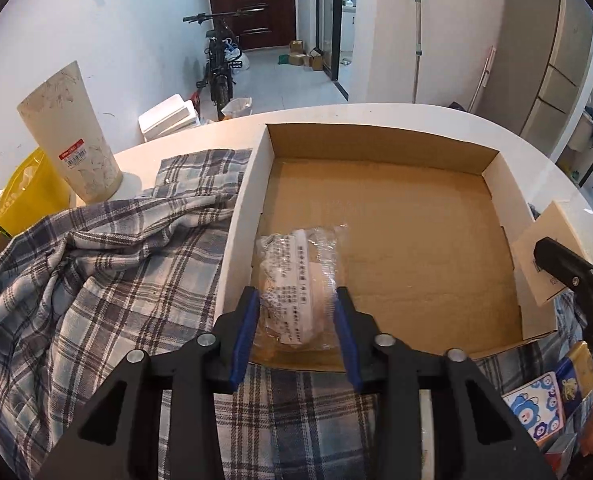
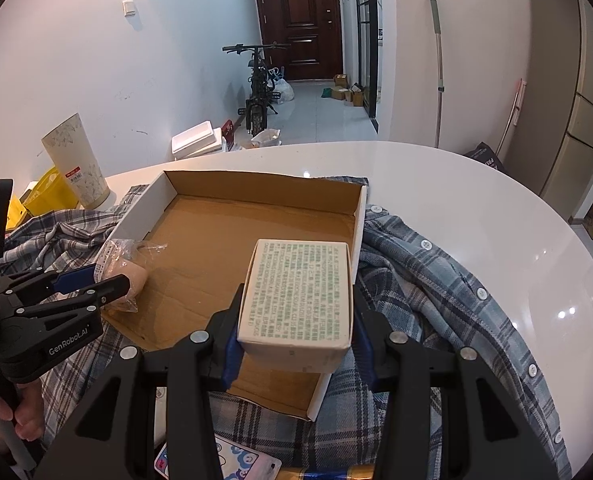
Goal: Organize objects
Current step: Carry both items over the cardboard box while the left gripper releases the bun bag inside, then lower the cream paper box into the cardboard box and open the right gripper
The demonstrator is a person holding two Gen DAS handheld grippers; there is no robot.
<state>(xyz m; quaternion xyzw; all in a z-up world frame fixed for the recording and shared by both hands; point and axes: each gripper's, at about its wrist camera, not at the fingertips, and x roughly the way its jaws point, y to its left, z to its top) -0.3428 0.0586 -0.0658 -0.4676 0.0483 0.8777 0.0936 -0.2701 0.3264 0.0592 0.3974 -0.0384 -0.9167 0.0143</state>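
An open cardboard box, white outside and brown inside, lies on a plaid shirt on a white table. In the box's near left corner a clear plastic packet with a printed label rests on the floor. My left gripper is open, its blue pads on either side of the packet. My right gripper is shut on a small white carton with green print, held over the box's near right corner.
The blue-grey plaid shirt spreads around the box. A tall cream cup and a yellow bag stand at the far left. Cards with blue flowers lie near me. A hand holds the left gripper.
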